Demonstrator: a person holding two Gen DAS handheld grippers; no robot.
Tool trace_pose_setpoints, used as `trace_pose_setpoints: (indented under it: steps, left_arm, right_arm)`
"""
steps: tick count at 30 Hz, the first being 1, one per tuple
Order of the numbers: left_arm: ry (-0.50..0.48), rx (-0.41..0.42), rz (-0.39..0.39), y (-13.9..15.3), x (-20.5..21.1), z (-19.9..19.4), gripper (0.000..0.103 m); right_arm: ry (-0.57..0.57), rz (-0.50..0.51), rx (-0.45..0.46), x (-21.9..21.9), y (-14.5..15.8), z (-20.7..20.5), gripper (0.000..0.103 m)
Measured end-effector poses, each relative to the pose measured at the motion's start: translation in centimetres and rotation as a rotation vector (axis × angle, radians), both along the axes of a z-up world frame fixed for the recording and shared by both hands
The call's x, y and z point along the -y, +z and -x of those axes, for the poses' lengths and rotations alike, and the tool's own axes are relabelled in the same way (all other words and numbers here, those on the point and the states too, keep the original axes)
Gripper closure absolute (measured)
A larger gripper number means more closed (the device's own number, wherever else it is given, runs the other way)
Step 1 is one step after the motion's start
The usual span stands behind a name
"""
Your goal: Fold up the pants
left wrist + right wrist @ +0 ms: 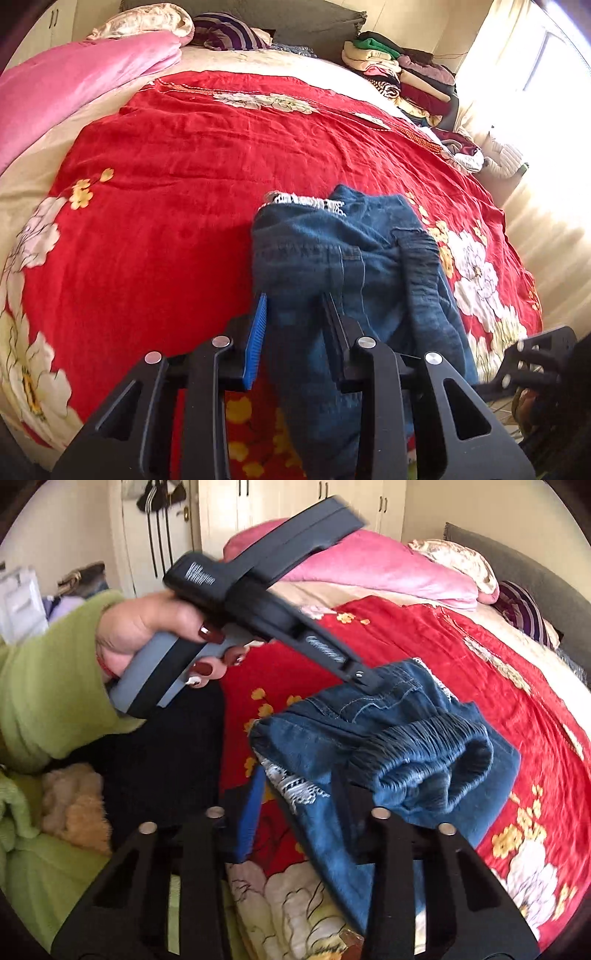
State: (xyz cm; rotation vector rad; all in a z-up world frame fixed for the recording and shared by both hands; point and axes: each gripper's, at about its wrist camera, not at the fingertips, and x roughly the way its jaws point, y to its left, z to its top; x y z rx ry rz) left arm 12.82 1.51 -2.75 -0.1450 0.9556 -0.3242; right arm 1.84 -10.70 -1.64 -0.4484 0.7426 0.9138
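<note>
Blue denim pants (351,258) with an elastic waistband and white lace trim lie bunched on a red flowered bedspread (177,177). My left gripper (295,314) has its jaws around a fold of the denim, which fills the gap between the blue pad and the black finger. My right gripper (299,786) straddles the lace edge and waistband of the pants (406,738), cloth between its fingers. The left gripper's body (258,590) and the hand holding it show in the right wrist view.
A pink quilt (74,85) and pillows lie at the bed's head. A stack of folded clothes (402,74) sits at the far right corner. Wardrobe doors (295,502) stand behind. A green sleeve (48,686) is at left.
</note>
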Motion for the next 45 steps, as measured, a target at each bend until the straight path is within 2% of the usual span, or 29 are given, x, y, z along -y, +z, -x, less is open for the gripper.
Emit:
trace_pose_setpoints:
  steps: [5,9,10,11,13,15,17,21,23,29,36,38,42,45]
  left_arm:
    - [-0.008,-0.013,0.000,-0.5,0.2,-0.7,0.075]
    - [-0.006,-0.014,0.001,-0.6,0.2,-0.7,0.075]
    - [-0.006,-0.016,0.002,-0.6,0.2,-0.8,0.075]
    - [-0.005,-0.018,0.003,-0.6,0.2,-0.8,0.075]
    - [-0.005,-0.023,0.016,-0.7,0.1,-0.9,0.075]
    - [-0.009,-0.022,0.029,-0.7,0.0,-0.8,0.074]
    - [-0.011,-0.021,0.035,-0.8,0.0,-0.8,0.074]
    - [-0.008,-0.017,0.035,-1.0,0.3,-0.9,0.073]
    - [-0.004,-0.011,0.028,-1.0,0.3,-0.6,0.072]
    - [0.000,0.005,0.023,-0.5,0.5,-0.1,0.070]
    - [0.003,0.008,0.021,-0.3,0.5,0.1,0.065]
    - [0.004,0.010,0.020,-0.2,0.5,0.3,0.064]
    - [0.007,0.014,0.018,0.0,0.6,0.6,0.064]
    - [0.004,0.015,0.022,0.2,0.6,0.9,0.057]
  right_arm:
    - [0.075,0.051,0.088,-2.2,0.0,0.5,0.075]
    - [0.115,0.142,0.185,-4.5,-1.0,0.3,0.075]
    - [0.126,0.155,0.192,-4.8,-1.4,0.1,0.083]
    - [0.144,0.158,0.175,-5.1,-1.7,-0.1,0.093]
    - [0.166,0.130,0.076,-4.9,-1.8,-0.6,0.101]
    - [0.186,0.107,0.031,-4.0,-1.1,-0.1,0.102]
    - [0.196,0.120,0.055,-3.2,-1.0,0.8,0.102]
    - [0.155,0.162,0.018,-2.9,-3.8,0.6,0.102]
    - [0.146,0.150,0.021,-2.8,-4.1,0.8,0.101]
    - [0.122,0.097,0.004,-2.2,-2.3,1.0,0.093]
    - [0.090,0.019,0.001,-1.5,0.1,2.2,0.076]
    - [0.097,-0.007,-0.004,-1.6,0.5,2.8,0.074]
    - [0.105,-0.028,0.019,-1.4,1.7,3.6,0.067]
    - [0.097,-0.049,0.035,-1.0,2.3,3.8,0.061]
